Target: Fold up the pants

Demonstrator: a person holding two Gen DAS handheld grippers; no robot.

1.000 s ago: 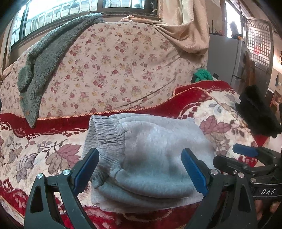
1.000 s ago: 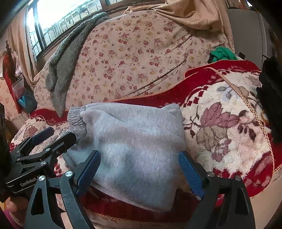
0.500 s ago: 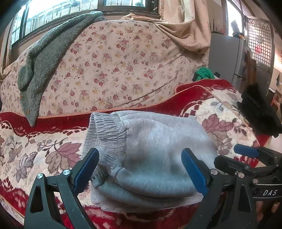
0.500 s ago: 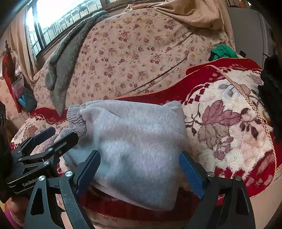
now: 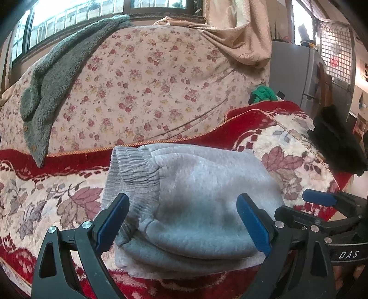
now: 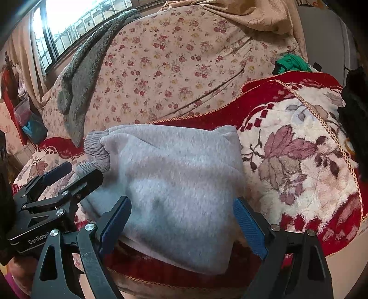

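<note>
My left gripper (image 5: pixel 182 220) and right gripper (image 6: pixel 181 220) both spread wide, empty, over folded grey pants (image 5: pixel 195 202) on red floral blanket (image 5: pixel 46 197). Behind: flowered sofa cover (image 5: pixel 149 80), grey fleece (image 5: pixel 53 76), window (image 5: pixel 69 13).

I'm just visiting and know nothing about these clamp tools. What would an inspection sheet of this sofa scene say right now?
Surface: red floral blanket covering the sofa seat.
Job's things: grey pants lie folded in a compact bundle, ribbed waistband to the left.
Clutter: grey fleece garment draped over the sofa back; black item and green cloth at right.
Grippers: left gripper and right gripper both open, holding nothing, at the bundle's near edge.
Cables: nothing seen.
Surroundings: bright window, beige curtain.
</note>
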